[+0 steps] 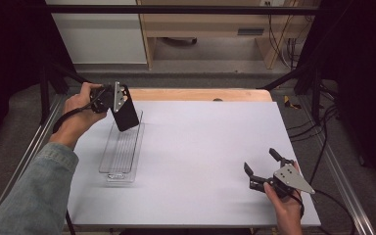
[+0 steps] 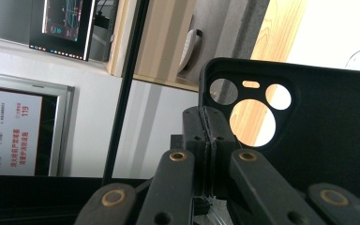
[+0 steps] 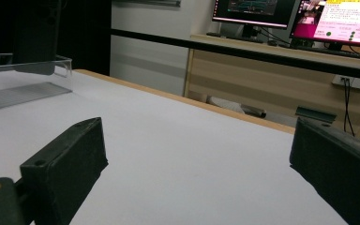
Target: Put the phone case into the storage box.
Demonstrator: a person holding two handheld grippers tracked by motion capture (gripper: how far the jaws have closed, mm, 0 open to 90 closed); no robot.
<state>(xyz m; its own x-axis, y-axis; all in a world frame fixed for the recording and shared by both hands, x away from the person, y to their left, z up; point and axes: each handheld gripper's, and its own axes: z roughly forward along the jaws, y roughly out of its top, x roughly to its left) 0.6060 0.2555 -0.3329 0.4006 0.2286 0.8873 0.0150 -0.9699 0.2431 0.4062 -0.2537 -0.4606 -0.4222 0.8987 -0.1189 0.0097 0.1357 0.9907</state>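
Observation:
A black phone case with round camera cut-outs hangs tilted over the far end of a clear plastic tray on the left of the white table top. My left gripper is shut on the case's upper edge. In the left gripper view the jaws of the left gripper pinch the rim of the phone case beside the cut-outs. My right gripper rests open near the front right corner with nothing between its fingers. The right gripper looks across the table toward the tray and the phone case.
A wooden strip runs along the table's far edge. Metal frame rails flank both sides. A wooden desk with monitors stands beyond the table, with cables hanging below it.

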